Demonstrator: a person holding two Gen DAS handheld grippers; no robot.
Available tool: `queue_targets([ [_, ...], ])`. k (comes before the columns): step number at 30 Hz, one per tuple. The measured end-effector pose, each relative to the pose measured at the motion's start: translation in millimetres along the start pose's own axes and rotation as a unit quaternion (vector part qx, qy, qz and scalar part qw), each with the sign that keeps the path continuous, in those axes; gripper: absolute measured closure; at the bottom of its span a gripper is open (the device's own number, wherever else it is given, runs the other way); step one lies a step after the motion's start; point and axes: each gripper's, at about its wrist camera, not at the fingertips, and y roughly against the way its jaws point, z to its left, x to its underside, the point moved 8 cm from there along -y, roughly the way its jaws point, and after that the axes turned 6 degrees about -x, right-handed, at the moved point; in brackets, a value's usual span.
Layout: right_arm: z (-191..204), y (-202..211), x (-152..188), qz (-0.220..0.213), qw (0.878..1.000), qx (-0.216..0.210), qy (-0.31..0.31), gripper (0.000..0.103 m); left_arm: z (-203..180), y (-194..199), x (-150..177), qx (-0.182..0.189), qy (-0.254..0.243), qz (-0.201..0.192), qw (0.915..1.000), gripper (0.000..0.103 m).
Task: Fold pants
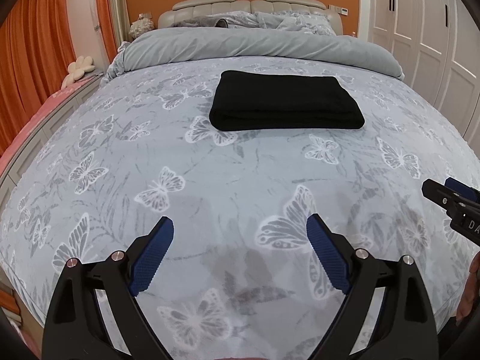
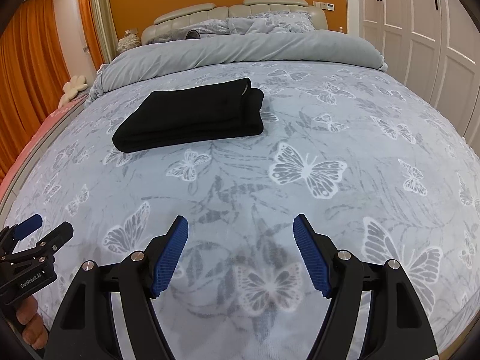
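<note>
You held both grippers low and level over the bedspread (image 1: 210,180), left gripper (image 1: 240,231) and right gripper (image 2: 240,228) spread wide, empty. Folded black pants (image 1: 285,105) lay mid-bed, well ahead.

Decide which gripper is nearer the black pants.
Roughly equal; neither is clearly nearer. Left gripper faces the pants slightly right of ahead; from right gripper they lie ahead-left. Both open, well short.
</note>
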Motion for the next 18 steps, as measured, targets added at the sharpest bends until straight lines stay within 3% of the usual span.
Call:
queue_targets([
  [18, 3.6, -3.5, 8.5, 0.003, 1.000, 0.002, 0.004, 0.032, -1.3, -4.7, 2.4, 0.007, 0.001, 0.009, 0.9999, 0.018],
])
